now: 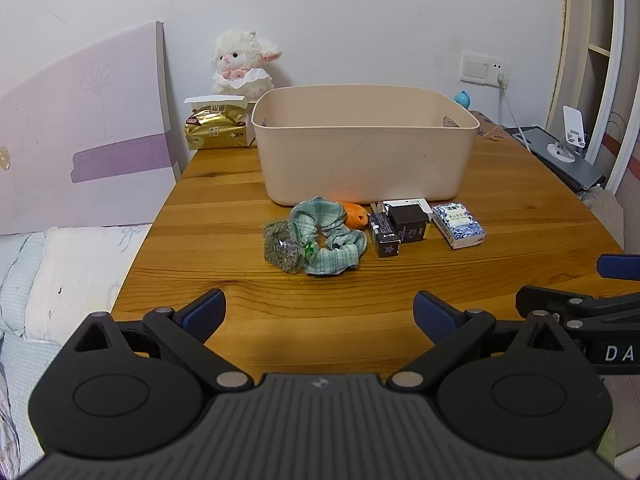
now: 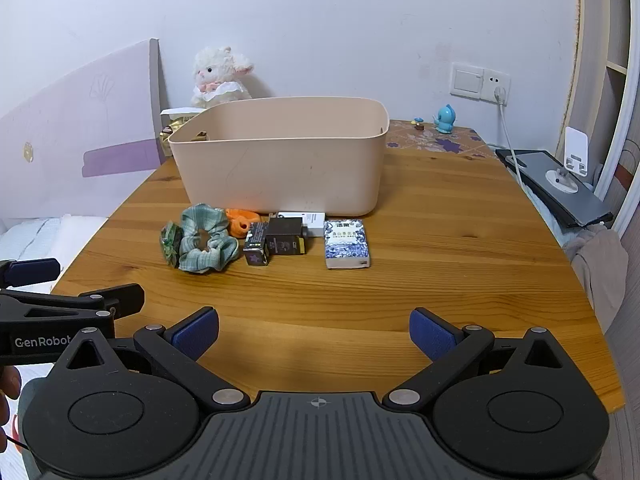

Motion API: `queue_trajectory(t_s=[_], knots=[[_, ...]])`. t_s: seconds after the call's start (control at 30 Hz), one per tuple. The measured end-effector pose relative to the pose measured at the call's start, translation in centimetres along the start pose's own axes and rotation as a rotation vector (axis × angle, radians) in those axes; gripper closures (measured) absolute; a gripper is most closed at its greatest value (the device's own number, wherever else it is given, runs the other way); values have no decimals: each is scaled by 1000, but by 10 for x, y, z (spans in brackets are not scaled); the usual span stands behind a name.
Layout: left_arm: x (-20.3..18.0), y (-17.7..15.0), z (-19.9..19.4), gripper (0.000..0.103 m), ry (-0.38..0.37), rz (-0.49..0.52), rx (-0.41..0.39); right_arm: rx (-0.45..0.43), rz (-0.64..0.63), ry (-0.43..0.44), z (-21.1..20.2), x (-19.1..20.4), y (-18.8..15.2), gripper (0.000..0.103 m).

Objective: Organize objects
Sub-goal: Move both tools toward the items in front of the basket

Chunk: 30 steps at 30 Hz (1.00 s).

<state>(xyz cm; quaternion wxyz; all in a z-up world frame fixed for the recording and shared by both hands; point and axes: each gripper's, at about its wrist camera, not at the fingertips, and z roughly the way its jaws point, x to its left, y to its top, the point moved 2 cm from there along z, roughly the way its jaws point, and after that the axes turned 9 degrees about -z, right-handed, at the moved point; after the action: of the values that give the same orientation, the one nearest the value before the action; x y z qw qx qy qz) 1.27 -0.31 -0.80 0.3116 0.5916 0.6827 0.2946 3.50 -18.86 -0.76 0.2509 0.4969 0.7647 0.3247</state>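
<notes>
On the wooden table (image 1: 224, 344), seen from the left wrist camera, the left gripper (image 1: 320, 312) hovers low over the near edge with its blue-padded fingers spread wide apart and nothing between them. At about 12 o'clock from it lies the row of small things to be tidied, just in front of the beige plastic bin (image 1: 362, 148): a dark mesh sachet (image 1: 282, 246) touching a green plaid scrunchie (image 1: 330, 236), an orange soft piece (image 1: 356, 216) behind it, a small dark carton (image 1: 384, 234), a black box (image 1: 408, 220) resting partly on a white box (image 1: 412, 204), and a blue-and-white tissue pack (image 1: 458, 225) at 1 o'clock. I'd judge the scrunchie light and floppy, best pinched across its bunched fabric ring; it should not slip.

From the right wrist camera, the right gripper (image 2: 314, 334) is likewise opened wide and empty above the table (image 2: 460, 280). The tissue pack (image 2: 346, 243) sits at 12 o'clock, a little apart from the black box (image 2: 285, 236) and carton (image 2: 257, 245); the scrunchie (image 2: 206, 244) is at 11 o'clock. The pack looks soft and squashy, so taking it across its narrow sides seems wise. The cartons appear stiff and light with smooth faces, likely to slide unless squeezed squarely. The bin (image 2: 280, 172) stands just behind the row, and what I can see of its inside looks empty.
</notes>
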Motion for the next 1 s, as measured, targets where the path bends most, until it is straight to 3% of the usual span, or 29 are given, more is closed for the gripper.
queue_trajectory(t_s=[1.0], knots=[[2, 1, 3, 3, 1, -12, 13, -10, 4, -5, 0, -1, 0, 0]])
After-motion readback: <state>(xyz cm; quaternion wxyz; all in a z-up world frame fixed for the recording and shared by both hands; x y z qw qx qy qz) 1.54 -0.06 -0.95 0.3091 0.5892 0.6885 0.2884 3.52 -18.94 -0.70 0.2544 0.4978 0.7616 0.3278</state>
